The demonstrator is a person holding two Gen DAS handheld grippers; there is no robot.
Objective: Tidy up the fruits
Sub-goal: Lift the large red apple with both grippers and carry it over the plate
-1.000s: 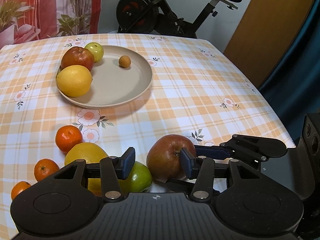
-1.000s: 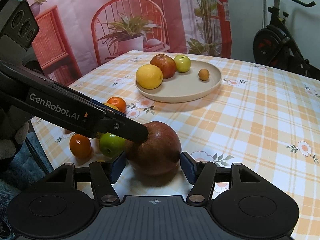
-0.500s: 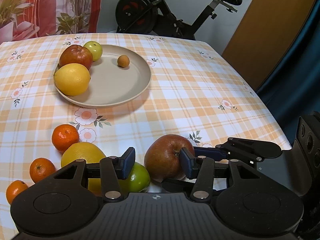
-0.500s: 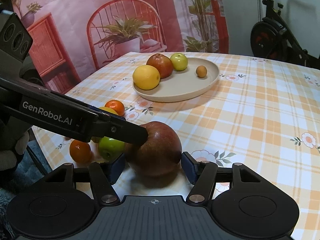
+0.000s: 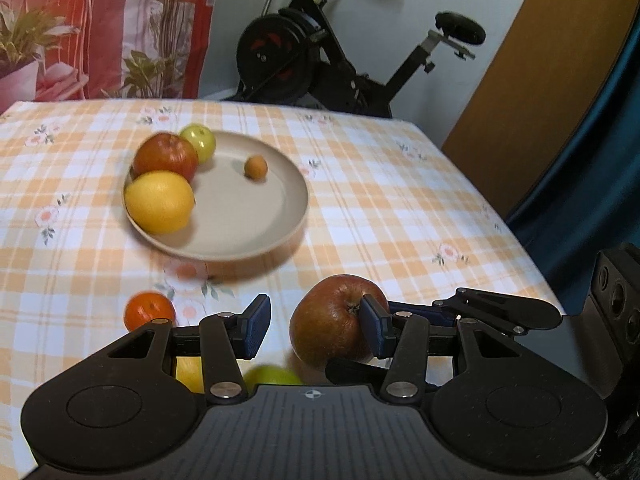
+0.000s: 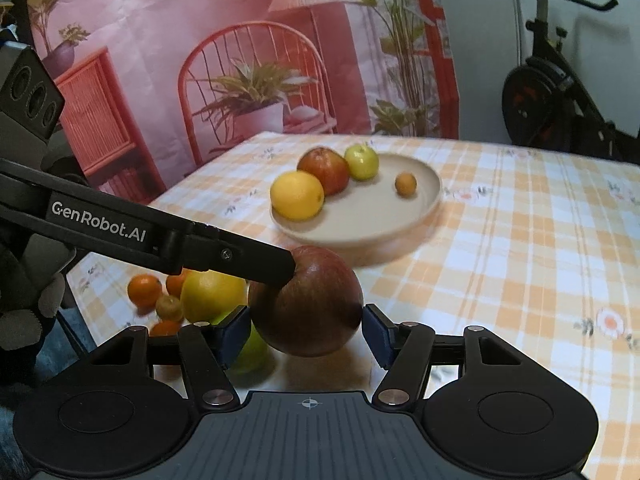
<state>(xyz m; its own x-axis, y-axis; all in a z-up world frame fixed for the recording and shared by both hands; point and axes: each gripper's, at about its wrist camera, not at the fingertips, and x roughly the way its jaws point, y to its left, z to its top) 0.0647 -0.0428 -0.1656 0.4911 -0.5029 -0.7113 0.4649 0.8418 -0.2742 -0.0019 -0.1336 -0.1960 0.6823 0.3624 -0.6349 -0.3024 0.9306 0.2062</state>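
Observation:
My right gripper (image 6: 306,328) is shut on a large red-brown apple (image 6: 306,300), its blue pads pressing both sides, and the apple hangs just above the tablecloth with a shadow beneath it. My left gripper (image 5: 316,332) stands open, and one of its fingers (image 6: 240,256) touches the apple's upper left side. The left wrist view shows the apple (image 5: 332,328) against the right pad, well clear of the left pad. A beige plate (image 5: 280,216) farther back holds a yellow citrus (image 5: 159,202), a red apple (image 5: 165,156), a green apple (image 5: 198,142) and a small orange fruit (image 5: 256,167).
Loose fruit lies at the near left of the table: several tangerines (image 6: 144,290), a yellow citrus (image 6: 210,294) and a green apple (image 6: 250,354). An exercise bike (image 5: 320,68) stands behind the table. The table's right edge (image 5: 520,248) drops off beside a dark curtain.
Both views have tilted upward, so the plate sits lower in frame. The held apple has risen slightly above the green apple beside it. Neither gripper's jaws have changed.

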